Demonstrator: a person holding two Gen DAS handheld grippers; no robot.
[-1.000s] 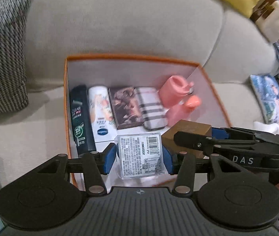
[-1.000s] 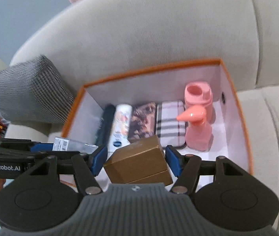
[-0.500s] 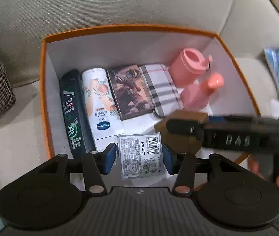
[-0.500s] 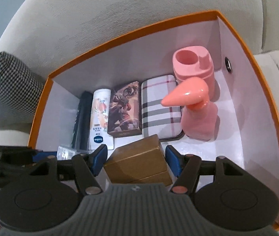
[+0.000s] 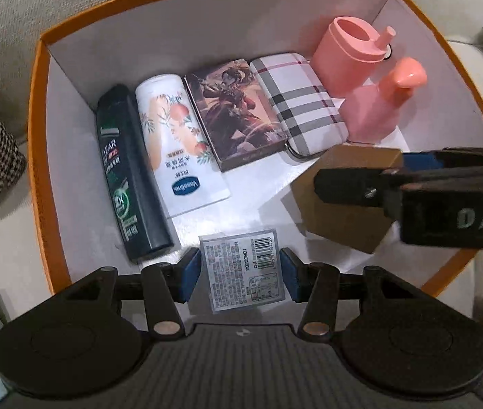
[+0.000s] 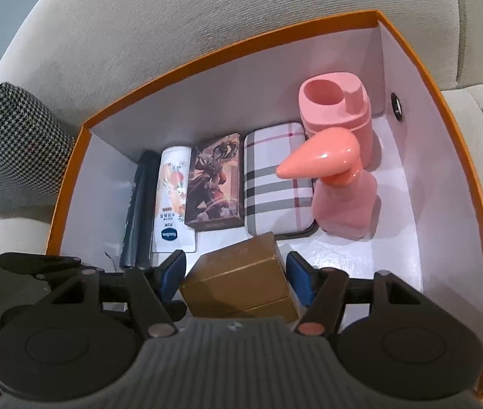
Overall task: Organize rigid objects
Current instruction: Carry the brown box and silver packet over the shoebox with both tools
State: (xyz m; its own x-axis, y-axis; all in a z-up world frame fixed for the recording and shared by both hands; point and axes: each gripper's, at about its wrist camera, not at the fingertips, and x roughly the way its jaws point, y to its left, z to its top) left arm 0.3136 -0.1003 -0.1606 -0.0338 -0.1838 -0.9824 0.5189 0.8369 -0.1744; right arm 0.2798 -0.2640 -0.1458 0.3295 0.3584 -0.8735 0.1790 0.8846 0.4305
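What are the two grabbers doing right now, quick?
Left gripper: open, its jaws have just been opening, with the labelled packet between them.
Right gripper: closed, holding the gold box.

Beige sofa (image 6: 207,34) (fabric-covered); houndstooth cushion (image 6: 13,143) at left.

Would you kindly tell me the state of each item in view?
left gripper, jaws just opened, labelled packet loose between them
right gripper, shut on brown box
orange storage box, open-topped
Clear shampoo bottle, lying flat
Vaseline tube, lying flat
plaid case, closed
pink spray bottle, upright
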